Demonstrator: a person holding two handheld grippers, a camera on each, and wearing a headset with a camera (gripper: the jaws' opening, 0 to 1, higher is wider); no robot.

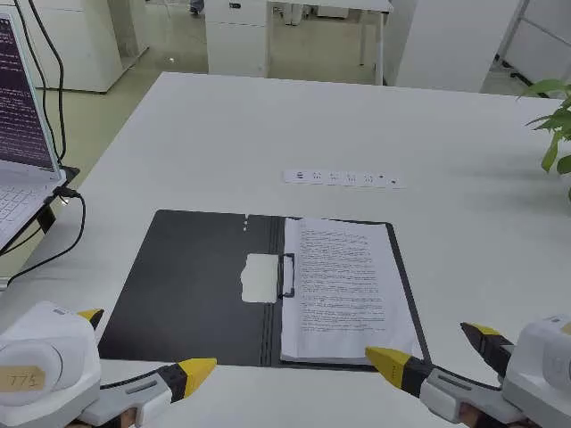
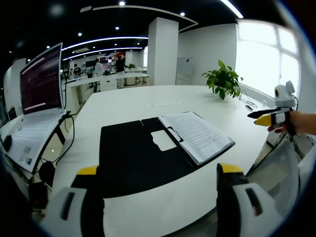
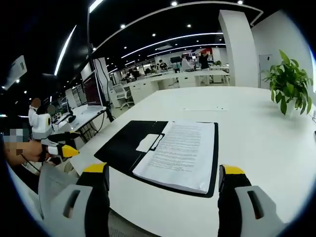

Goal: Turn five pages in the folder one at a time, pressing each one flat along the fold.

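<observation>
1. Progress: the black folder (image 1: 187, 285) lies open on the white surface (image 1: 268, 125), its near edge just in front of both grippers. The stack of printed pages (image 1: 343, 285) sits whole on its right half.
2. The left half shows bare black cover with a small white label (image 1: 259, 278) beside the centre clip (image 1: 287, 275). No sheet lies over it.
3. Judging from that, 0 of the 5 pages look turned, and all 5 turns, each with a press along the fold, are left to do.
4. The left gripper (image 1: 145, 341) hangs low at the near left corner of the folder, aimed forward across the cover. Its yellow-tipped fingers (image 1: 198, 367) are spread wide with nothing between them.
5. The right gripper (image 1: 430, 345) hovers just off the near right corner of the page stack. Its fingers (image 1: 385, 359) are also spread and hold nothing, and the nearer tip is close to the lower page edge but apart from it.
6. Both are held roughly level above the surface, angled slightly inward toward the folder.
7. My read is that the right gripper is better placed to lift the top sheet, since its own view looks straight along the loose page corner.
</observation>
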